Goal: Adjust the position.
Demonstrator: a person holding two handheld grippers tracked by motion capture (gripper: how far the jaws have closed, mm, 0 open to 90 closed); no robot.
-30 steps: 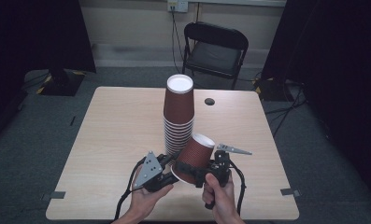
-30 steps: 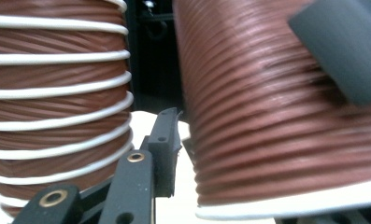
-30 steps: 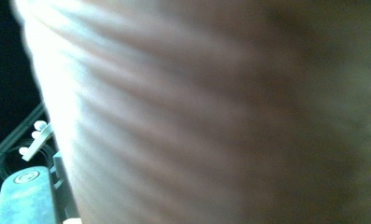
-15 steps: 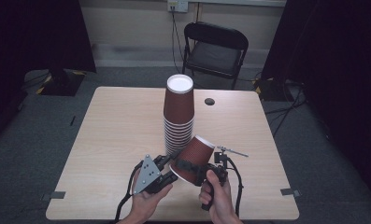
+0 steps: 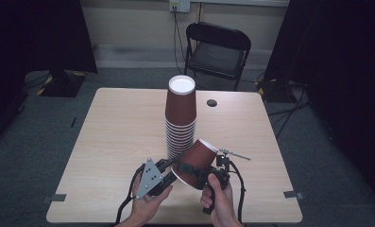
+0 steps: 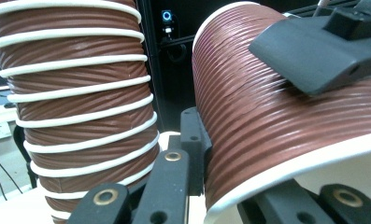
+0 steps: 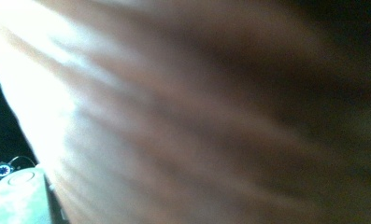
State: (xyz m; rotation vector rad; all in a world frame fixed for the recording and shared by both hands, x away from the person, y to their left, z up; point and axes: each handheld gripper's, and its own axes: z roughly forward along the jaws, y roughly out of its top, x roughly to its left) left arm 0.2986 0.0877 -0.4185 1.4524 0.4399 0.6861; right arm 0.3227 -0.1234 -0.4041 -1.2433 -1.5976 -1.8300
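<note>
Right at the table's (image 5: 105, 142) near edge, right claw (image 5: 194, 171) clamps the tilted cup (image 5: 194, 163). Left claw (image 5: 171, 166) pinches its rim, jaws just closing. Stack (image 5: 180, 118) crowds just behind.

Left hand-held gripper (image 5: 172, 171) has just been closing (on the cup's (image 5: 194, 163) rim).
</note>
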